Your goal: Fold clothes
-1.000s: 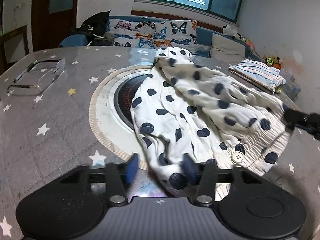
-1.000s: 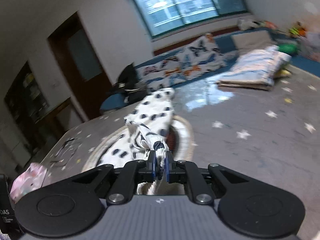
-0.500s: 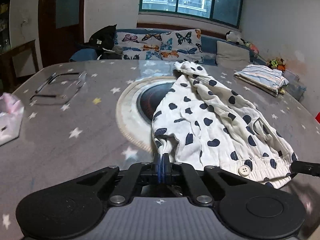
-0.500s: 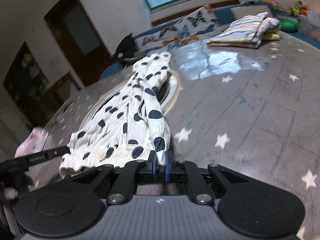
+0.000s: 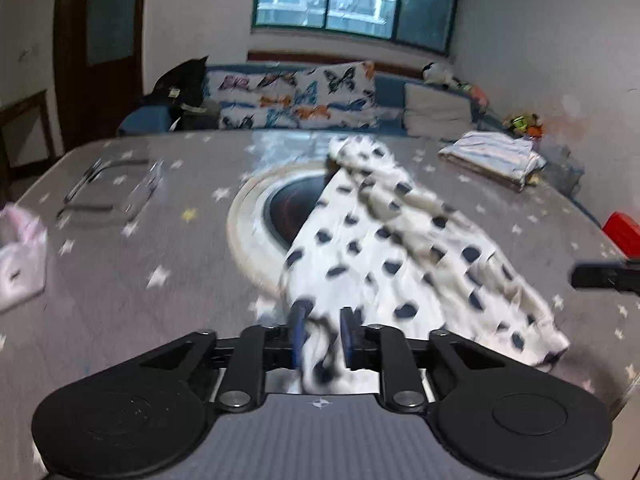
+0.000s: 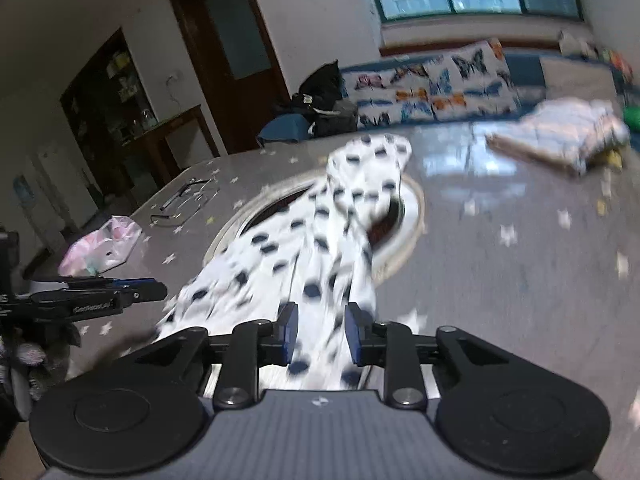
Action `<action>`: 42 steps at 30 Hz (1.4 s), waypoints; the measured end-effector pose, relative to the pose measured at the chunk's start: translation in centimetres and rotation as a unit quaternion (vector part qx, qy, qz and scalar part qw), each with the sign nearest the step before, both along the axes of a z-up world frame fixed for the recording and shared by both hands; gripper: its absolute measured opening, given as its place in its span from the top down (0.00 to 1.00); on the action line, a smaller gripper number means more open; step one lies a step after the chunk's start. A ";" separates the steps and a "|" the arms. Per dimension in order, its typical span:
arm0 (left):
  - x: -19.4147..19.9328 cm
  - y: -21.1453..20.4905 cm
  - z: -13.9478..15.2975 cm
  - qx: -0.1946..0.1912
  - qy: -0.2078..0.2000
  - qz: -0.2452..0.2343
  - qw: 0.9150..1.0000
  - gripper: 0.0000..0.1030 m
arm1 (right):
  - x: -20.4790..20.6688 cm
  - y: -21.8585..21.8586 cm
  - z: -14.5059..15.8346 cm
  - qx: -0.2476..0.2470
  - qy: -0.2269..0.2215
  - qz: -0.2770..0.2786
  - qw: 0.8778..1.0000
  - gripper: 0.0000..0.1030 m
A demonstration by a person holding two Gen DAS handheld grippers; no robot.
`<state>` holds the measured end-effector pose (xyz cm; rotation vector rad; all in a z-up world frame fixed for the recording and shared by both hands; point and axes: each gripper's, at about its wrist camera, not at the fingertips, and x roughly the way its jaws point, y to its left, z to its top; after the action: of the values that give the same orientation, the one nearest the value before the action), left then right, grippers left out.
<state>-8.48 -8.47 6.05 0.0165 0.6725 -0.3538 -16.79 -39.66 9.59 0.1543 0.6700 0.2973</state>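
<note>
A white garment with dark blue spots (image 5: 380,248) lies stretched over the grey star-patterned table (image 5: 160,280), from the round hob toward the near edge. In the left wrist view its near corner hangs between the blue pads of my left gripper (image 5: 322,324), whose jaws are opening. In the right wrist view another end of the garment (image 6: 320,232) runs between the pads of my right gripper (image 6: 320,328), whose jaws are also opening. Each gripper shows in the other's view: the right gripper (image 5: 600,276) at the right edge, the left gripper (image 6: 120,296) at the left edge.
A round hob (image 5: 288,204) is set into the table's middle, partly under the garment. A folded striped cloth (image 5: 492,158) lies at the far right, a clear lid (image 5: 112,192) and a pink bag (image 5: 20,260) at the left, a red object (image 5: 622,232) at the right edge.
Half a second ago both grippers were pinched shut on the garment's edges; now both pairs of jaws stand apart with cloth between them. Both hands have risen a little.
</note>
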 end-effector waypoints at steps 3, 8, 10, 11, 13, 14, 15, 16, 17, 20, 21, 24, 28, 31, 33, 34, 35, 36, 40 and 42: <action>1.6 -1.5 -0.4 -0.003 0.000 -0.020 1.000 0.75 | 3.6 0.7 1.1 -0.020 -0.011 0.013 1.000 0.75; 4.2 -3.1 -1.8 -0.005 0.021 -0.040 0.999 0.75 | 10.4 2.3 1.8 -0.046 -0.013 0.029 0.998 0.75; 5.2 -3.3 -2.4 -0.004 0.033 -0.040 0.999 0.75 | 13.1 3.4 1.6 -0.062 -0.009 0.042 0.997 0.74; 5.5 -3.2 -2.7 -0.005 0.038 -0.039 0.999 0.75 | 14.3 3.9 1.5 -0.070 -0.009 0.044 0.996 0.73; 6.1 -2.9 -3.0 -0.008 0.045 -0.039 0.998 0.75 | 16.5 4.8 1.0 -0.087 -0.005 0.053 0.995 0.70; 6.3 -2.8 -3.1 -0.010 0.048 -0.040 0.998 0.75 | 17.7 5.3 0.7 -0.093 -0.005 0.055 0.994 0.69; 6.4 -2.8 -3.2 -0.011 0.050 -0.041 0.998 0.75 | 18.6 5.7 0.4 -0.098 -0.004 0.055 0.994 0.69; 6.5 -2.8 -3.4 -0.012 0.054 -0.042 0.998 0.75 | 20.0 6.3 0.0 -0.105 0.001 0.060 0.993 0.69; 6.6 -2.8 -3.6 -0.014 0.057 -0.044 0.997 0.75 | 21.3 6.9 -0.5 -0.113 0.001 0.061 0.992 0.69; 6.8 -2.7 -3.9 -0.017 0.066 -0.046 0.997 0.75 | 24.6 8.1 -1.8 -0.118 0.013 0.061 0.991 0.69; 6.9 -2.6 -4.0 -0.020 0.067 -0.046 0.996 0.75 | 25.3 8.4 -2.1 -0.118 0.016 0.060 0.991 0.69; 7.2 -2.5 -4.0 -0.025 0.072 -0.048 0.996 0.75 | 28.0 9.2 -3.5 -0.120 0.026 0.054 0.991 0.69; 7.3 -2.4 -3.9 -0.027 0.074 -0.052 0.996 0.75 | 30.6 10.0 -5.4 -0.144 0.047 0.047 0.987 0.69; 7.3 -2.4 -3.9 -0.027 0.074 -0.054 0.995 0.75 | 30.8 9.7 -6.1 -0.154 0.032 0.045 0.987 0.89; 7.3 -2.4 -3.9 -0.027 0.074 -0.055 0.995 0.75 | 30.5 9.0 -5.8 -0.144 0.025 0.042 0.988 0.92; 7.3 -2.4 -3.9 -0.027 0.074 -0.056 0.995 0.75 | 30.3 8.7 -5.6 -0.143 0.019 0.037 0.989 0.95; 7.3 -2.4 -3.9 -0.026 0.073 -0.056 0.995 0.75 | 30.1 8.3 -5.4 -0.141 0.013 0.032 0.989 0.95; 7.3 -2.4 -3.9 -0.026 0.073 -0.056 0.995 0.75 | 29.8 7.8 -4.9 -0.140 0.005 0.024 0.990 0.95; 7.3 -2.4 -4.0 -0.025 0.071 -0.056 0.996 0.75 | 28.5 4.4 -3.4 -0.128 -0.015 -0.031 0.991 0.96; 7.3 -2.4 -4.0 -0.023 0.069 -0.056 0.996 0.75 | 27.4 2.1 -2.7 -0.128 -0.019 -0.060 0.990 0.96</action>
<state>-1.18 -10.88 2.01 -0.0148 0.8024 -0.4819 10.65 -37.59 6.88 -0.0566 0.6516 0.0974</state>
